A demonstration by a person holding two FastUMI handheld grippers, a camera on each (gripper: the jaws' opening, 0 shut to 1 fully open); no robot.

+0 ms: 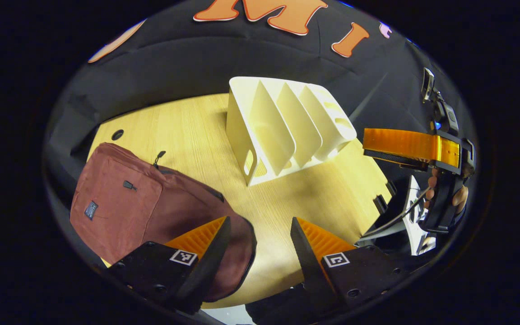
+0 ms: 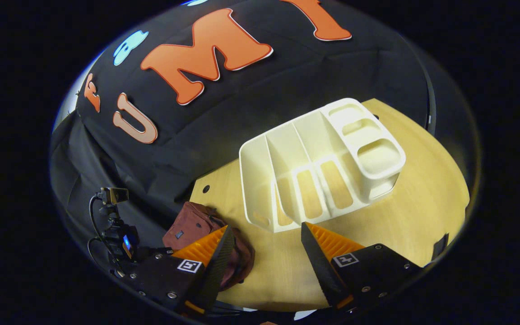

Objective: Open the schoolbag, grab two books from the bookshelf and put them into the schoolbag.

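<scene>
Both tools, left tool [image 1: 260, 230] and right tool [image 2: 263, 237], are held released above the light wooden bench [image 1: 287, 203]; the maroon fabric schoolbag [image 1: 151, 207] is slumped by its left edge, beside the white plastic bookshelf [image 1: 287, 131].

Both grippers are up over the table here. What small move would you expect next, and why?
Probably nothing more on the bag: the bookshelf slots hold no books, and the schoolbag lies apparently zipped. Both the left gripper and the right gripper are open and hold nothing. I would expect them to pull back from the table, though the bag's contents are hidden.

Left tongs [image 1: 260, 230] parted above table [image 1: 197, 126]; schoolbag [image 1: 151, 203] left, bookshelf [image 1: 287, 131] behind.
</scene>
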